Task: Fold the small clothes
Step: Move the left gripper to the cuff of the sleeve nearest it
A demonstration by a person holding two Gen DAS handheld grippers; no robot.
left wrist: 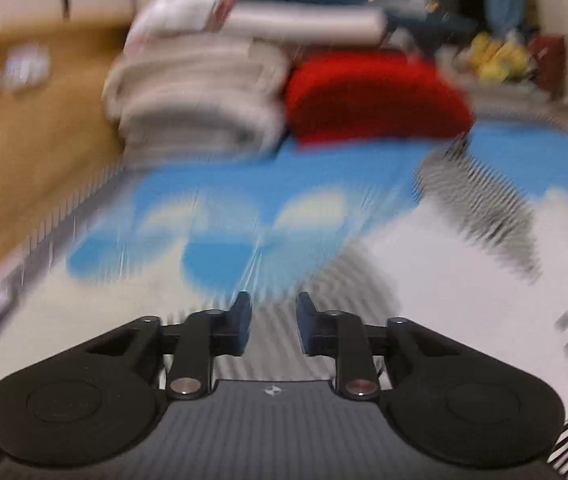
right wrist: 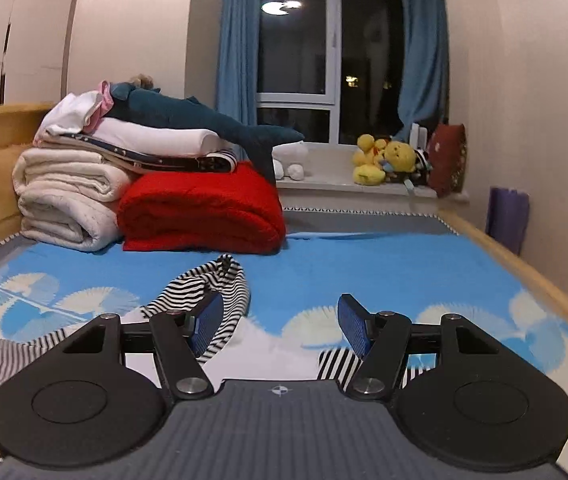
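Note:
A small white garment with black-and-white striped sleeves (right wrist: 203,280) lies spread on the blue patterned bed cover (right wrist: 364,264). My right gripper (right wrist: 279,320) hovers above it, jaws wide open with nothing between the blue pads; one striped sleeve curls up behind the left finger (right wrist: 205,320). The left wrist view is heavily blurred. In it the same garment (left wrist: 464,272) shows as a white patch with striped edges to the right. My left gripper (left wrist: 273,320) sits low over the striped cloth, its pads a narrow gap apart and nothing visibly pinched between them.
Folded cream quilts (right wrist: 63,200) and a red blanket (right wrist: 199,212) are stacked at the bed's far left, with a blue shark plush (right wrist: 203,120) on top. Yellow soft toys (right wrist: 388,156) sit on the window sill. A wooden rail (right wrist: 524,272) borders the bed's right side.

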